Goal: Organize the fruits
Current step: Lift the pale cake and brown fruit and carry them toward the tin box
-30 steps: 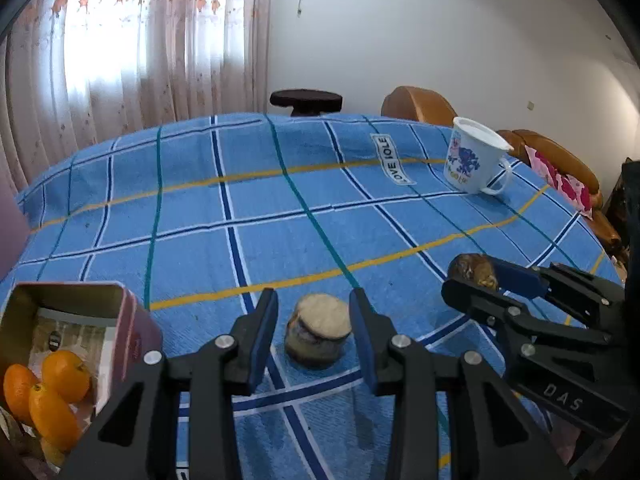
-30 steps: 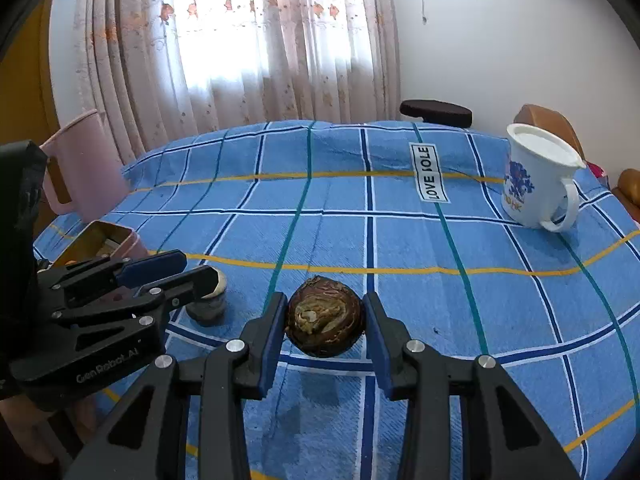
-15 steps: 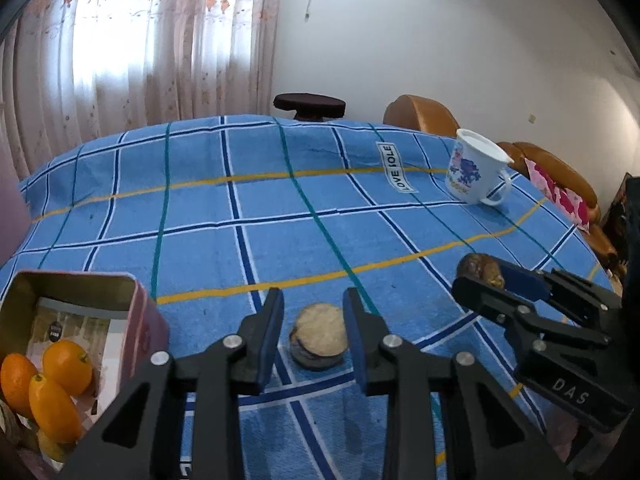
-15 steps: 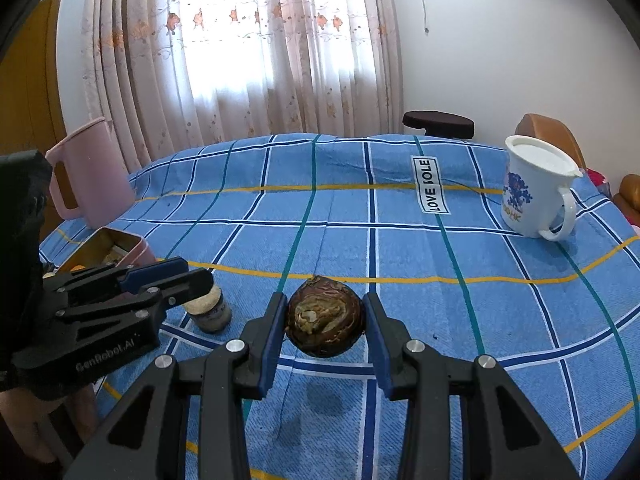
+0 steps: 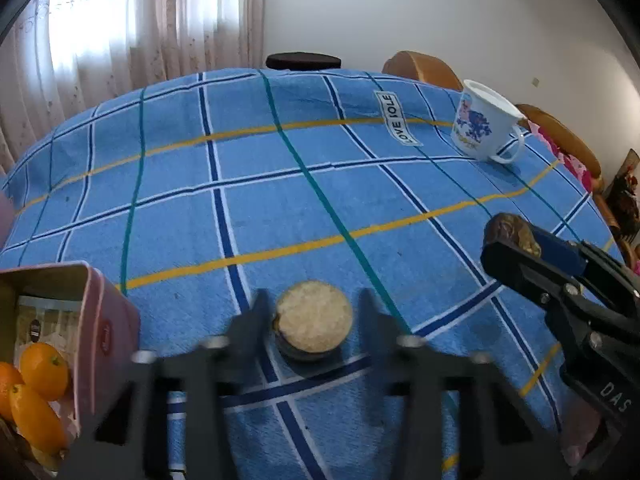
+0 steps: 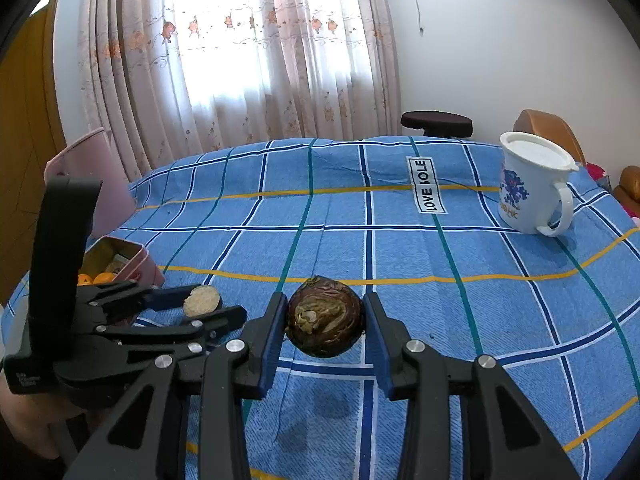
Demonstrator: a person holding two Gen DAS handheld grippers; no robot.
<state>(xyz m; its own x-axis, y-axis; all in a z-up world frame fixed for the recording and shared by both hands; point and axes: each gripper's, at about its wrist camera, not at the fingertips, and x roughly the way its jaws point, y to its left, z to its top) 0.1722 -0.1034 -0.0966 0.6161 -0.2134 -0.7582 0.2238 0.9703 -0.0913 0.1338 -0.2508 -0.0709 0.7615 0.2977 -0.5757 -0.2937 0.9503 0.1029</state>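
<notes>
Right gripper [image 6: 325,330] clamps dark wrinkled fruit [image 6: 325,322] at frame centre, above blue checked cloth [image 6: 400,248]. Left gripper [image 5: 312,320] jaws opening around cut fruit half [image 5: 313,326], lower centre. Both likely light, soft; grip sides gently.

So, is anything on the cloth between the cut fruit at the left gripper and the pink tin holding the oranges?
Nothing visible. Only bare blue cloth lies between the cut fruit and the pink tin.
</notes>
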